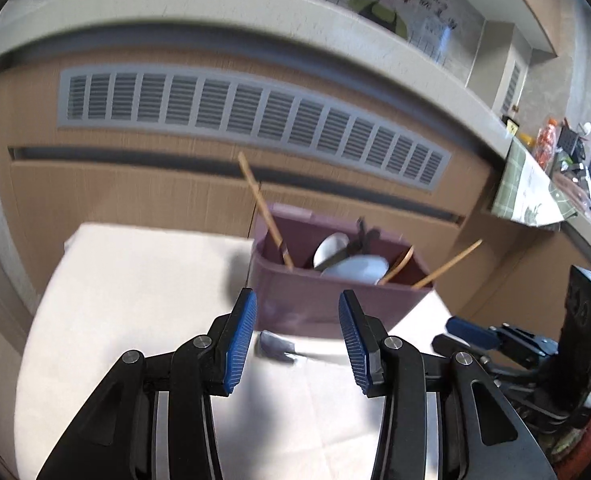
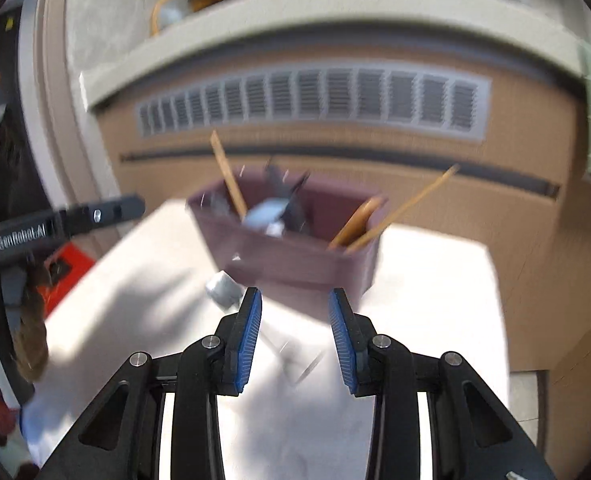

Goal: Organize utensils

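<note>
A purple utensil bin (image 1: 319,300) stands on a white table (image 1: 143,304). It holds wooden chopsticks (image 1: 261,208), white spoons (image 1: 355,268) and a dark utensil. My left gripper (image 1: 297,316) is open and empty, just in front of the bin. A metal spoon (image 1: 275,346) lies on the table between bin and gripper. In the blurred right wrist view the bin (image 2: 295,256) shows with chopsticks (image 2: 403,208). My right gripper (image 2: 295,316) is open and empty before it, with the spoon (image 2: 225,290) to its left.
A brown cabinet with a grey vent grille (image 1: 255,116) runs behind the table under a grey counter edge. The right gripper (image 1: 495,336) shows at the right of the left wrist view. The left gripper's arm (image 2: 55,224) shows at the left of the right wrist view.
</note>
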### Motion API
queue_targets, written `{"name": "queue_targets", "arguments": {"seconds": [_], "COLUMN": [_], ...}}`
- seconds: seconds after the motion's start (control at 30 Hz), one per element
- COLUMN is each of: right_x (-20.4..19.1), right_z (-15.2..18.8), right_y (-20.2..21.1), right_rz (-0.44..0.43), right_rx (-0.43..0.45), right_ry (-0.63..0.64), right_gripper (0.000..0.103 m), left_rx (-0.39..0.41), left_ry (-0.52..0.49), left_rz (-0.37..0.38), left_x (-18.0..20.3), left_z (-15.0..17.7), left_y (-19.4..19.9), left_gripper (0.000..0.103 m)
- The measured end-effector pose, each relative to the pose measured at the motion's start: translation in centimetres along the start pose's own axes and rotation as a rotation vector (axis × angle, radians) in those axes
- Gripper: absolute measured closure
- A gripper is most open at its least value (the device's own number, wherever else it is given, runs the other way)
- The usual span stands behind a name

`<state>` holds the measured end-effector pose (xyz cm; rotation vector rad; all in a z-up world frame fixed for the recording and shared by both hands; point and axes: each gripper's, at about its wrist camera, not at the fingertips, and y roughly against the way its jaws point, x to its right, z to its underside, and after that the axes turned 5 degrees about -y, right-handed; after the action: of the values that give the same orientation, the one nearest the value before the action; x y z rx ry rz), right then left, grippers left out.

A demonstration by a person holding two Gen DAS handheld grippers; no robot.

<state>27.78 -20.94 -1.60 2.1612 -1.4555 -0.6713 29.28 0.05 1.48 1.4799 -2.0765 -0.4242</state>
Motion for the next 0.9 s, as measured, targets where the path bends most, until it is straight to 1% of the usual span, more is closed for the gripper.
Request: {"name": "queue_targets", "arguments": {"seconds": [0.07,0.17,0.23,0.3,0.4,0.47,0.53,0.63,0.77,0.8,0.83,0.9], "right_x": [-0.7,-2.6,-4.3,-5.6,-7.2,-7.8,-7.5,-6.5,-5.5,-5.4,-5.3,-5.0], "right_z": [0.5,0.7,0.6,0.3,0.3,0.4,0.3,0.0,-0.2,-0.1,0.0,0.3], "right_y": [-1.0,-2.5,-4.3,-6.2,-8.9,-10.6,-11.8,-13.0,-14.7,-14.9,-14.8,-14.6], "right_rz": [-0.037,-0.097,-0.127,-0.167,-0.192,-0.175,-0.175,-0.182,-0.228,-0.237,-0.243,-0.270], "right_rx": [-0.036,-0.086,-0.122,-0.161,-0.208,-0.234,-0.256,-0.271,-0.326,-0.329,-0.324,-0.342], "right_ry": [0.040,0.143,0.232,0.295,0.383,0.429,0.419,0.380,0.301,0.285,0.274,0.198], "right_gripper": [0.070,0.070,0.070,0.070,0.072,0.073,0.073,0.073,0.074,0.073,0.070,0.068], "left_rx": [-0.015,-0.021,-0.033,-0.040,-0.047,-0.053,-0.057,-0.059,-0.068,-0.071,-0.075,-0.082], "left_ry": [0.027,0.073,0.098,0.113,0.113,0.111,0.120,0.164,0.198,0.198,0.199,0.200], "left_rz": [-0.014,-0.037,-0.046,-0.044,-0.043,-0.043,-0.044,-0.042,-0.012,-0.008,-0.004,-0.001], "left_x": [-1.1,-2.7,-3.5,-4.0,-4.6,-5.0,-5.8,-7.0,-7.8,-7.8,-7.8,-8.0], "left_z": [0.6,1.2,1.5,1.9,2.6,3.0,3.4,3.8,3.9,3.9,3.9,3.9], "left_y": [0.0,0.2,0.2,0.3,0.8,1.2,1.7,1.8,1.2,1.1,0.9,0.7], "left_gripper": [0.059,0.059,0.059,0.059,0.059,0.059,0.059,0.059,0.059,0.059,0.059,0.059]}}
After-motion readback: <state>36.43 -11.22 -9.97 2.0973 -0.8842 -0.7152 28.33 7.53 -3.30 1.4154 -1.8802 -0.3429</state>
